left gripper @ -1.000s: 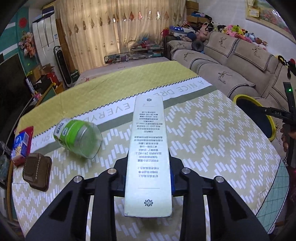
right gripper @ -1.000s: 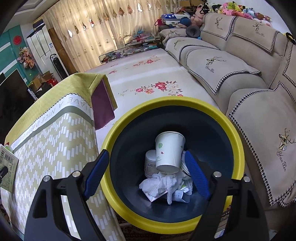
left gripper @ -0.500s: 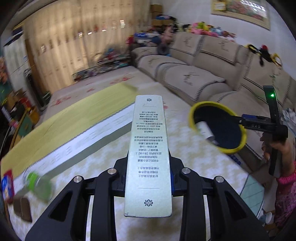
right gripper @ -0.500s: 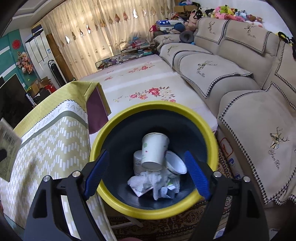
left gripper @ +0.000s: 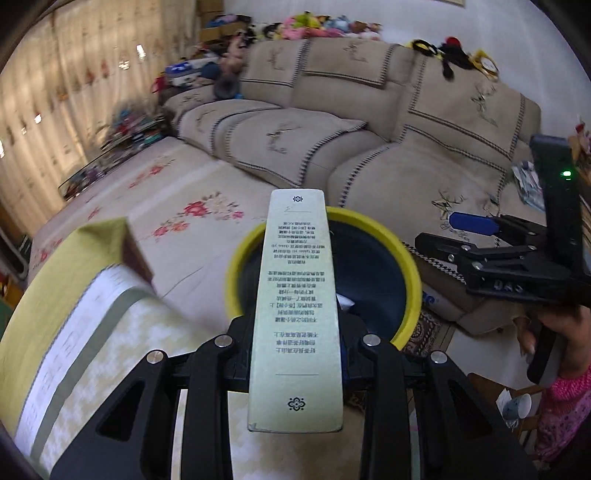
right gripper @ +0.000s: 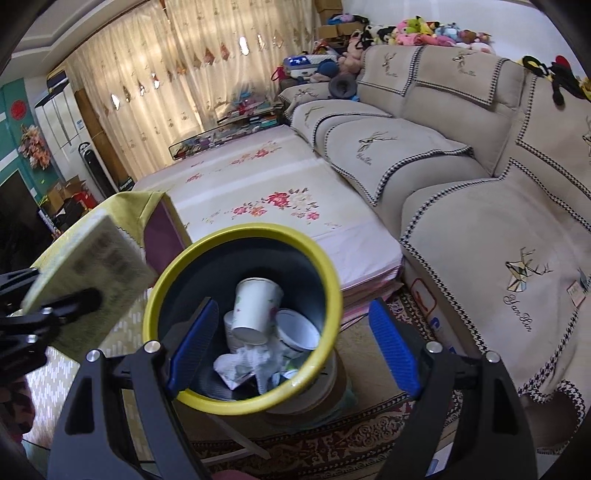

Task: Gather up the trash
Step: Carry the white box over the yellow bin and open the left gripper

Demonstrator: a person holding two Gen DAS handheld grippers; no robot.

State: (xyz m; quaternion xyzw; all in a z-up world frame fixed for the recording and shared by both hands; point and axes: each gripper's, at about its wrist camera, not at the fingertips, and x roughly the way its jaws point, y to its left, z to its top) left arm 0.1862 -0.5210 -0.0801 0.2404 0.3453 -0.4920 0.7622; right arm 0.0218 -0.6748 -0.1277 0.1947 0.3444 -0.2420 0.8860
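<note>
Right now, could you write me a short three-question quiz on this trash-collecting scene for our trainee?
1. True or false: the left gripper is clamped on a long pale green box.
2. What is between the right gripper's fingers? A) a paper cup B) nothing C) a tissue
3. Fill in: the bin has a ____ rim.

Key: 1 true; 2 B, although a paper cup and crumpled tissue lie in the bin beyond; 3 yellow.

Beige sectional sofa [right gripper: 461, 177] lined the right wall — plush toys [right gripper: 424, 27] crowded its back; floral mat [right gripper: 273, 192] lay alongside, curtains [right gripper: 166, 74] behind.
</note>
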